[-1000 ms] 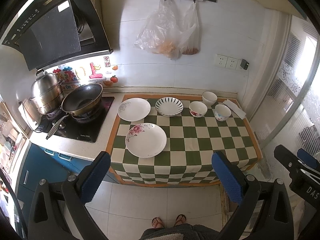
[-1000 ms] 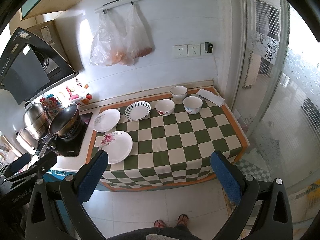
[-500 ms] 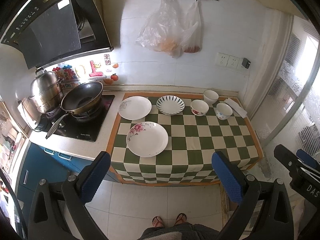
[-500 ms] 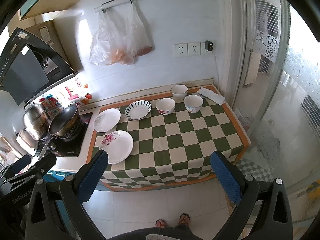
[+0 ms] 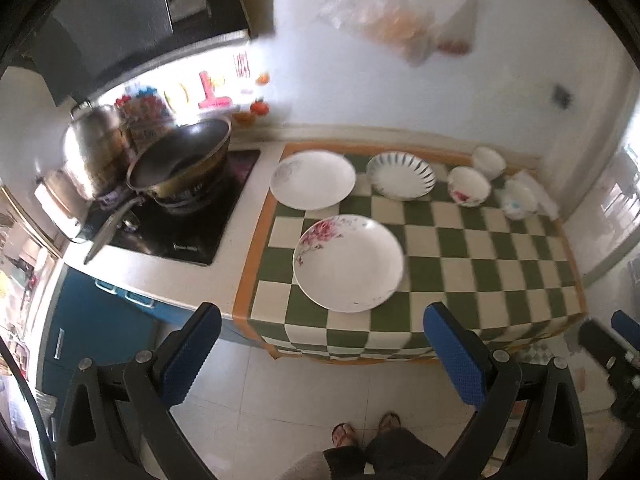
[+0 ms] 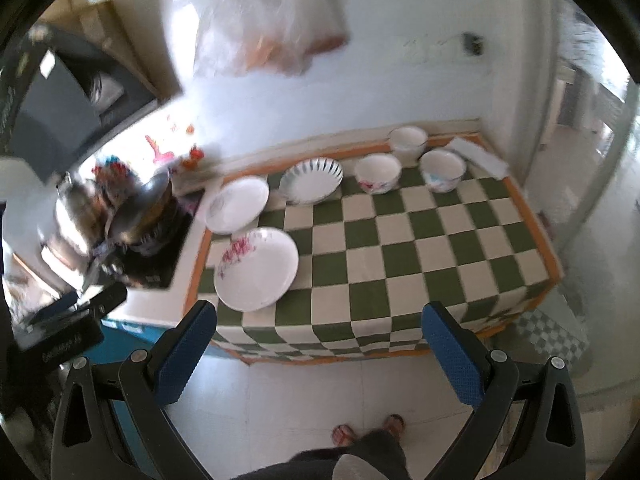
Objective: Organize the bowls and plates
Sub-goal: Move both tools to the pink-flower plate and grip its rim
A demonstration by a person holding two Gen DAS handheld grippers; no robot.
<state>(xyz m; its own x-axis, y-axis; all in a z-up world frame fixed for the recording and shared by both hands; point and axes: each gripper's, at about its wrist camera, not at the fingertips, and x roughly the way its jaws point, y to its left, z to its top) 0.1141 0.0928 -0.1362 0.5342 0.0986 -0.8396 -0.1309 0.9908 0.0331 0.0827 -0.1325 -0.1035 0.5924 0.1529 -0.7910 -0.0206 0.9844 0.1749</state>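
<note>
On the green checked cloth [image 5: 460, 248] lie a rose-printed plate [image 5: 348, 264] [image 6: 256, 268], a white plate [image 5: 313, 179] [image 6: 237, 205] behind it and a striped plate [image 5: 401, 175] [image 6: 311, 180]. Three bowls [image 5: 469, 186] [image 6: 377, 173] stand along the back right. My left gripper [image 5: 322, 350] hangs open in front of the counter, just short of the rose plate. My right gripper [image 6: 318, 346] is open too, before the cloth's front edge. Both hold nothing.
A wok [image 5: 180, 162] and a steel pot [image 5: 98, 146] sit on the black hob [image 5: 184, 232] at the left. Plastic bags [image 6: 272, 28] hang on the wall. A folded cloth [image 6: 478, 156] lies at the back right. A person's feet [image 5: 366, 428] stand on the tiled floor.
Both grippers have moved forward and down toward the counter, so the plates look larger. The picture is blurred from the motion. Nothing on the cloth has shifted.
</note>
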